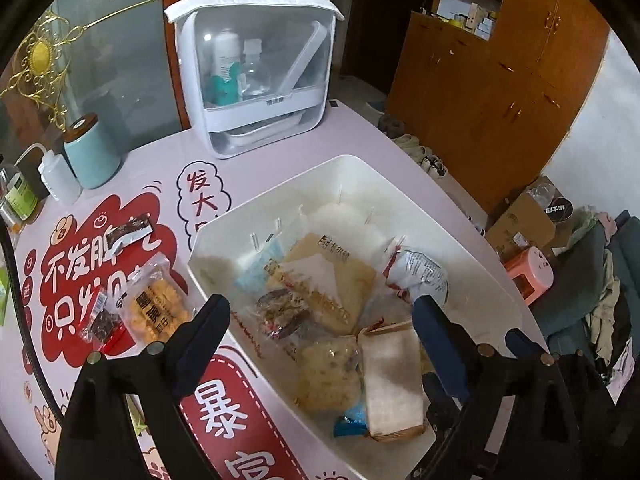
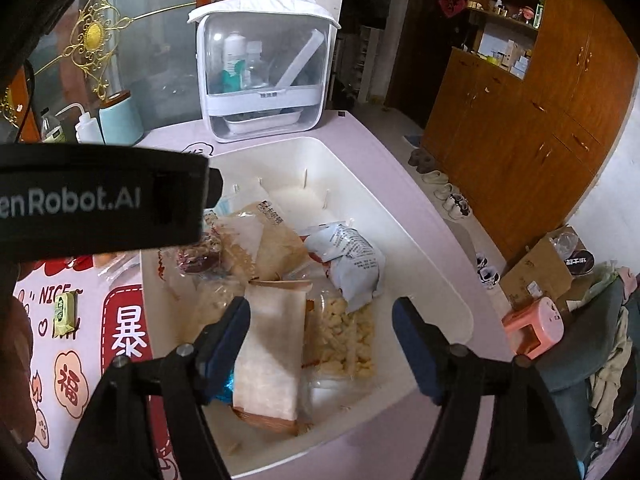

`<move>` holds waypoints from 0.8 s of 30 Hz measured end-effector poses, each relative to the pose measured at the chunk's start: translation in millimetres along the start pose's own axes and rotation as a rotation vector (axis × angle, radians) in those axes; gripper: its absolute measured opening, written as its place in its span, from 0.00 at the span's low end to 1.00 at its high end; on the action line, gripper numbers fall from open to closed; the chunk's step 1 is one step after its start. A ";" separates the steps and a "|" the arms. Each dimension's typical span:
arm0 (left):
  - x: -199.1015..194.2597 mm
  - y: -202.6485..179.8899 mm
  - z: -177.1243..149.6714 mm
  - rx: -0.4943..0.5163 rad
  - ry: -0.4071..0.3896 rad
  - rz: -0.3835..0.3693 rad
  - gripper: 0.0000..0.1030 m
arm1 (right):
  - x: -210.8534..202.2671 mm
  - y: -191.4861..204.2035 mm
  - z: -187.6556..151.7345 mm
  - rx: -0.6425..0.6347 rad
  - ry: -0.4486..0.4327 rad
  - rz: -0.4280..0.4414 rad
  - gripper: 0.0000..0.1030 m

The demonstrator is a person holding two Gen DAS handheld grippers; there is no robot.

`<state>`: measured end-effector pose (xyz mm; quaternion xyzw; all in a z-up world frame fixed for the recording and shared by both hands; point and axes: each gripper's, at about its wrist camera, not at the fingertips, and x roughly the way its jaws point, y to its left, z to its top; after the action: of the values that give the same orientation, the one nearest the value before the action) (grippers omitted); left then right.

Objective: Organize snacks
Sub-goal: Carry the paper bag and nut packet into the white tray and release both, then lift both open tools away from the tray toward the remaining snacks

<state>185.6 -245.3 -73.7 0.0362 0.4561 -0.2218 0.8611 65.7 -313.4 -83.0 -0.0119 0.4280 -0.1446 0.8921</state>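
Observation:
A white bin (image 1: 472, 248) (image 2: 436, 280) on the pink table holds several snack packets: a tan packet (image 1: 328, 280), a grey-white bag (image 1: 420, 276) (image 2: 352, 264), a white-brown packet (image 1: 392, 380) (image 2: 272, 356) and a clear bag of puffs (image 2: 344, 340). My left gripper (image 1: 320, 312) is open and empty above the bin's left part. My right gripper (image 2: 322, 316) is open and empty above the bin's near end. Outside the bin, an orange cracker packet (image 1: 156, 308), a dark bar (image 1: 130, 234), a small dark packet (image 1: 102, 320) and a green candy (image 2: 66, 314) lie on the table.
A white clear-fronted storage box (image 1: 256, 80) (image 2: 264, 76) stands behind the bin. A teal canister (image 1: 90, 152), a squeeze bottle (image 1: 58, 176) and a green-labelled jar (image 1: 18, 196) stand at the far left. The left gripper's body (image 2: 100, 200) crosses the right wrist view. The table edge drops off at right.

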 end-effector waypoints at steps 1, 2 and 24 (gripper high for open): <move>-1.9 1.3 -0.6 -0.002 -0.002 0.001 0.89 | -1.2 0.8 -0.9 0.002 0.000 0.001 0.72; -4.3 1.9 -1.1 -0.004 -0.003 0.001 0.89 | -2.4 1.3 -2.0 0.003 0.000 0.002 0.72; -65.0 33.9 -40.5 0.009 -0.035 0.042 0.89 | -28.2 46.9 -6.9 -0.022 -0.015 0.075 0.72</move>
<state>136.9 -181.5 -49.8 0.0459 0.4393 -0.2062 0.8732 55.3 -260.2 -72.8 -0.0069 0.4230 -0.1063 0.8999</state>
